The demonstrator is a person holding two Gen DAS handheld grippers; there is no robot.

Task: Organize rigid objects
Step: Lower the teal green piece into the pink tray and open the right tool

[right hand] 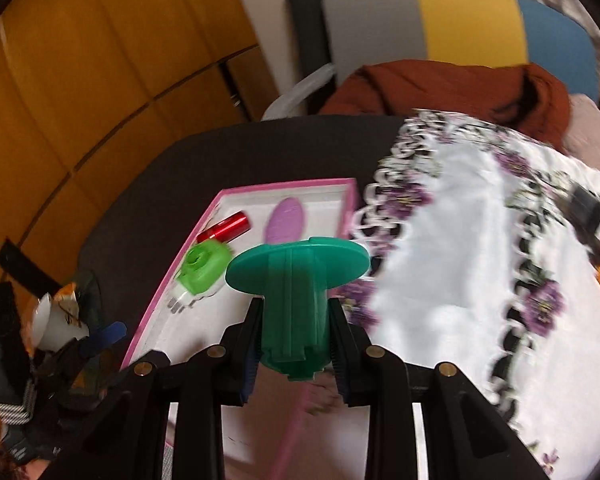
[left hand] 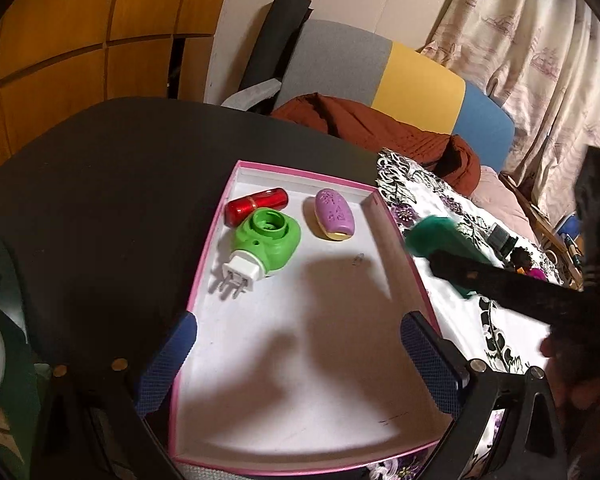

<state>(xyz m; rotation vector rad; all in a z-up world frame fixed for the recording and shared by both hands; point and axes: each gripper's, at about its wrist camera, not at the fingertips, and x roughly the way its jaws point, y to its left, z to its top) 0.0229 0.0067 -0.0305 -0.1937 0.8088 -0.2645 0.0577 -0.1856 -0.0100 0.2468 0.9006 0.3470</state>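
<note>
In the right wrist view the right tongs point(right hand: 294, 340) are seen closed narrowly on a dark green flanged plastic piece point(right hand: 296, 292), gripped by its ribbed stem with the round flange leading, so that its long axis runs along the line of the tongs toward the upper middle of the frame. The pink-rimmed tray point(right hand: 172, 276) lies up and to the left of the held piece in that view, its right-hand wall just beyond the flange; the carried piece is judged to be over the boundary between tray and floral cloth point(right hand: 460, 240), not yet over bare tray floor. In the left wrist view the same green piece point(left hand: 440, 240) appears blurred at the right middle, beside the tray's right wall point(left hand: 396, 240), and the bare white floor wanted for it lies to the left and lower centre. The left tongs point(left hand: 296, 360) are held wide with nothing between them, straddling the near end of the tray at the lower centre. Already resting in the tray's far end, upper centre, are a red cylinder point(left hand: 256, 206), a light green plug-in device point(left hand: 266, 246) and a purple oval case point(left hand: 334, 214). The right hand is judged the nearer for the placing; a leftward carry is called for, clear of those three. The black worktop point(left hand: 120, 200) carries the tray.
</note>
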